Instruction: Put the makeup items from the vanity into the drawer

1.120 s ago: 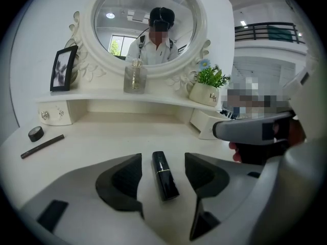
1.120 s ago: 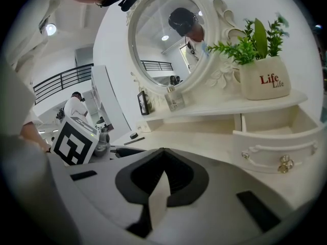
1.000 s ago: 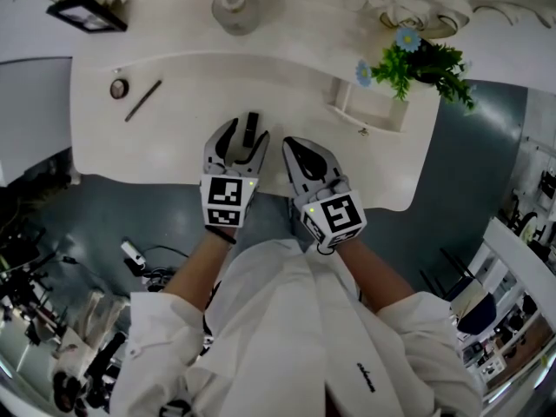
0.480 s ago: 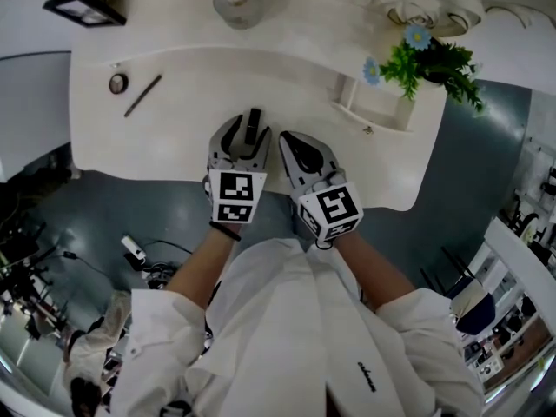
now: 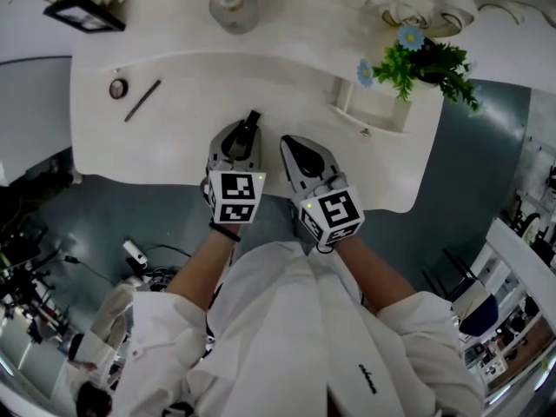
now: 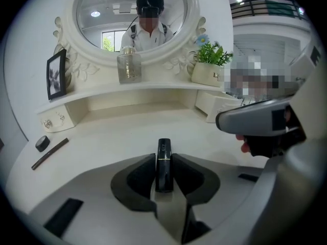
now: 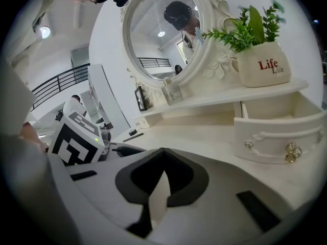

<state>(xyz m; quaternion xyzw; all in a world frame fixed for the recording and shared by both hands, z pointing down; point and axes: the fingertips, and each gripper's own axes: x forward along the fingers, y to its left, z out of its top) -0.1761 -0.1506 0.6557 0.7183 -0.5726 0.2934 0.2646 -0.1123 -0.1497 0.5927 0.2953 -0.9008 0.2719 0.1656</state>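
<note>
A black lipstick tube (image 6: pixel 164 148) with a thin gold band stands between the jaws of my left gripper (image 6: pixel 164 163), which have just been closing and now press on both its sides. In the head view the tube (image 5: pixel 252 118) pokes out past the left gripper (image 5: pixel 244 135) over the vanity top (image 5: pixel 191 76). My right gripper (image 5: pixel 296 149) hovers just to the right, shut with nothing in it (image 7: pixel 162 153). The small white drawer (image 5: pixel 372 111) is pulled open at the right. A dark pencil (image 5: pixel 142 100) and a small round compact (image 5: pixel 118 88) lie at the far left.
A glass bottle (image 5: pixel 234 7) and a photo frame (image 5: pixel 85 11) stand on the back shelf. A potted plant (image 5: pixel 426 61) sits above the drawer. The oval mirror (image 6: pixel 135 17) rises behind. The vanity's front edge (image 5: pixel 261 191) lies under both grippers.
The left gripper's jaws have closed onto the lipstick tube, which earlier lay between open jaws, and its tip now leans to the right. The right gripper has stayed in place.
</note>
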